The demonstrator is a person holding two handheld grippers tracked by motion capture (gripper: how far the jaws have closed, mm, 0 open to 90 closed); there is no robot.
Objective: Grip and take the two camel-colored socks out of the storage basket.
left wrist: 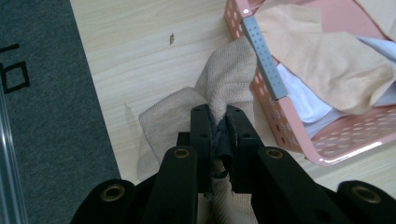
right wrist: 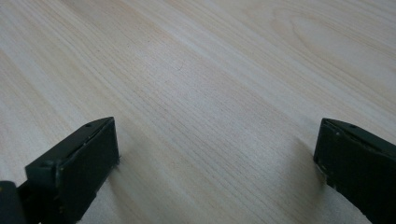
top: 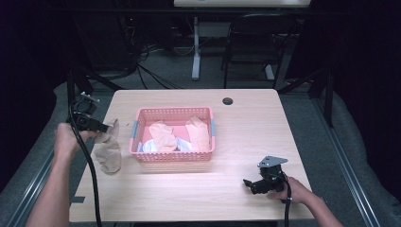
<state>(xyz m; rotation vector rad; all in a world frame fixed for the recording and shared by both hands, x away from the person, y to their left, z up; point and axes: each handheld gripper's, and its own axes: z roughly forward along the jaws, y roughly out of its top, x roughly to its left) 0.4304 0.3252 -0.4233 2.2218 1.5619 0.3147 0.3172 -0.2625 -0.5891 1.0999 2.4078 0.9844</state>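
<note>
A beige sock (top: 108,150) (left wrist: 219,88) lies on the table just left of the pink basket (top: 139,116) (left wrist: 299,130). My left gripper (top: 105,127) (left wrist: 217,116) is shut on a bunched fold of that sock, lifting part of it off the wood. Inside the basket lie peach socks (top: 163,135) (left wrist: 336,60) over white cloth (left wrist: 299,100). My right gripper (top: 249,184) (right wrist: 217,149) rests low at the front right of the table, jaws wide apart, with bare wood between them.
The wooden table (top: 246,127) has a dark round cable hole (top: 228,100) at the back. Grey carpet (left wrist: 42,116) lies past its left edge. A black chair (top: 253,42) and a white desk leg (top: 196,47) stand beyond the far edge.
</note>
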